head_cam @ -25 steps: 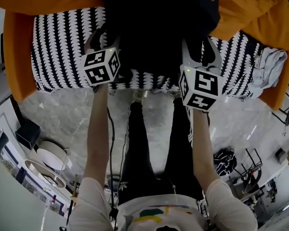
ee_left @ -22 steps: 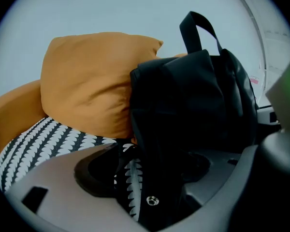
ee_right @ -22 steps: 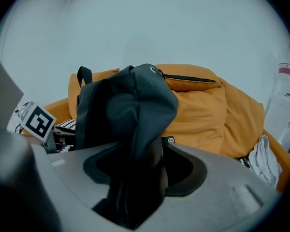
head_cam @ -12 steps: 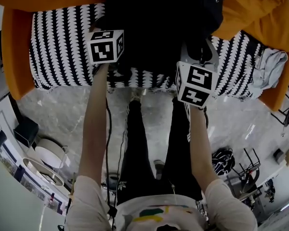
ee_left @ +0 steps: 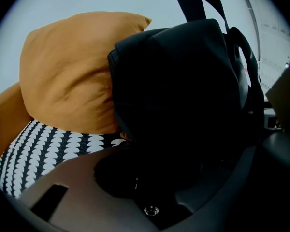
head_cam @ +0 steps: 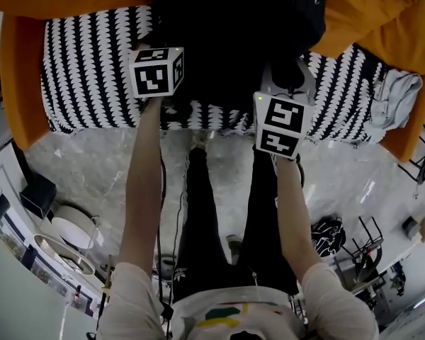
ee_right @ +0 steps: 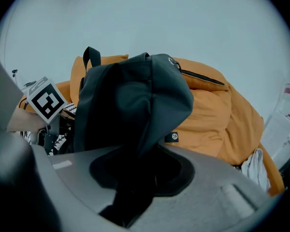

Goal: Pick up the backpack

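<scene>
**Evidently, grip taken, lift not yet made**

In the head view, the black fabric backpack (head_cam: pixel 234 20) sat upright on a seat covered in black-and-white patterned cloth (head_cam: pixel 85 69), with orange cushions (head_cam: pixel 368 16) behind and beside it. The left tool (head_cam: pixel 161 59) and the right tool (head_cam: pixel 287 76) reached into its near lower edge, one on each side.

In the left gripper view, the jaws had just been closing and stood partway shut. Dark backpack material filled the gap between them, so they appeared clamped on the bag's lower corner. An orange cushion leaned against the bag's side.

In the right gripper view, the jaws had likewise just been closing. A gathered fold of the bag's black fabric ran down between them, pinched.

The step in hand looked like securing the two-sided hold. The next move would call for raising both tools together and evenly, since soft fabric could slide out and the bag could sag or tip.
</scene>
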A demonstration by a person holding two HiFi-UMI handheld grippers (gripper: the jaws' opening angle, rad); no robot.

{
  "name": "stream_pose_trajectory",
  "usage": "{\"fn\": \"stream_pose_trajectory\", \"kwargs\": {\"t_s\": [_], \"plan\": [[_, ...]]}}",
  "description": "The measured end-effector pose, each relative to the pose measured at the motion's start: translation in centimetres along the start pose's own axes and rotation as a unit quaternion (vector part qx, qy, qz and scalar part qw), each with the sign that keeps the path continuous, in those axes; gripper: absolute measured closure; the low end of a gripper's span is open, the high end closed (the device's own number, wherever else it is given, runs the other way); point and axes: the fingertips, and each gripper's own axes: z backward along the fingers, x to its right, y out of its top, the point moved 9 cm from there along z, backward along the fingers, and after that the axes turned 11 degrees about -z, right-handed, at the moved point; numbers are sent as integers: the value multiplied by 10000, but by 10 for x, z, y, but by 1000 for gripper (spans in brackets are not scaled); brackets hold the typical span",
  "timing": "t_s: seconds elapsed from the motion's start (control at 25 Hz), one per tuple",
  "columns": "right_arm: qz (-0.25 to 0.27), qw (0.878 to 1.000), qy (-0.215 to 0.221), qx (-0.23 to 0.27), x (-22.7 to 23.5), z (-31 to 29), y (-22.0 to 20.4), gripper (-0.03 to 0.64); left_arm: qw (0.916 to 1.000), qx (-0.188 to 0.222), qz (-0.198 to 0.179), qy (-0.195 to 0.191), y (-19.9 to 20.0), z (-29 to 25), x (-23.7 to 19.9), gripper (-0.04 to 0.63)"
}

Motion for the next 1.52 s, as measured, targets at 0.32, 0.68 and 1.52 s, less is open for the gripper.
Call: {"fn": "stream_pose_trajectory", "kwargs": {"t_s": [0.32,0.68,1.52], "plan": [[-11,9999,100,109,4,6,0,527,9993,261,86,268,4,17,10,517],[53,9984,280,487,3,49,40,548,9943,734,-35,770,34,92,21,534],[-167,9563,493,2876,9,232,294,554,9276,3193,-626,1837,281,376,24,535]]}}
